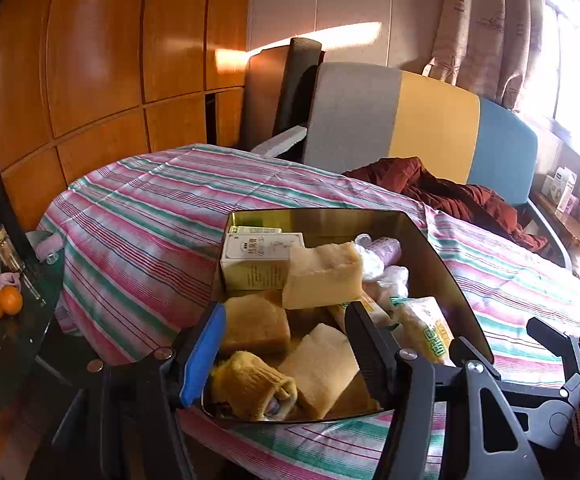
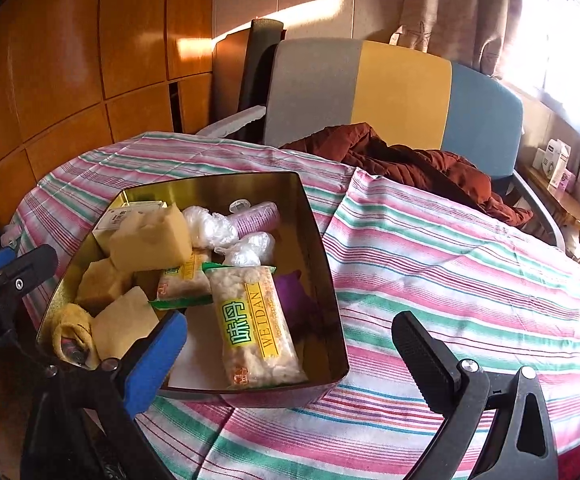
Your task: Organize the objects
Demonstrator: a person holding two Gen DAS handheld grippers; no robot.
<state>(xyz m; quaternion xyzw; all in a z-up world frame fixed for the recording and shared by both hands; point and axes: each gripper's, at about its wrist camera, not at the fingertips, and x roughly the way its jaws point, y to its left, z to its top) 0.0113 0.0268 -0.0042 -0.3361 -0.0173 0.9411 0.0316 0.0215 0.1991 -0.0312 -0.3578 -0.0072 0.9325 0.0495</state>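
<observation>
Left wrist view: left gripper (image 1: 286,344) jaws part-closed over tan blocks (image 1: 322,364) in tin (image 1: 442,256), nothing gripped; right gripper (image 2: 290,344) released; next, clamp one block

Wood-panel wall (image 1: 98,64) fills the left side, glossy orange-brown, w/ a pale papered wall (image 1: 330,4) beside it carrying a diagonal streak of sun. Far right: bright window (image 2: 558,40), blown out, w/ patterned beige curtains (image 1: 486,28) hanging next to it. Striped pink/green/white cloth (image 2: 450,248) covers the big surface in the foreground. Behind it a padded backrest (image 1: 422,124) in grey, yellow & blue sections, a rust-brown quilted garment (image 2: 410,164) crumpled at its foot. Dark glass side table (image 1: 22,320) at left edge holds two oranges (image 1: 4,302) & a jar, probably glass. Low wooden shelf (image 1: 566,224) under the window w/ small boxes.
</observation>
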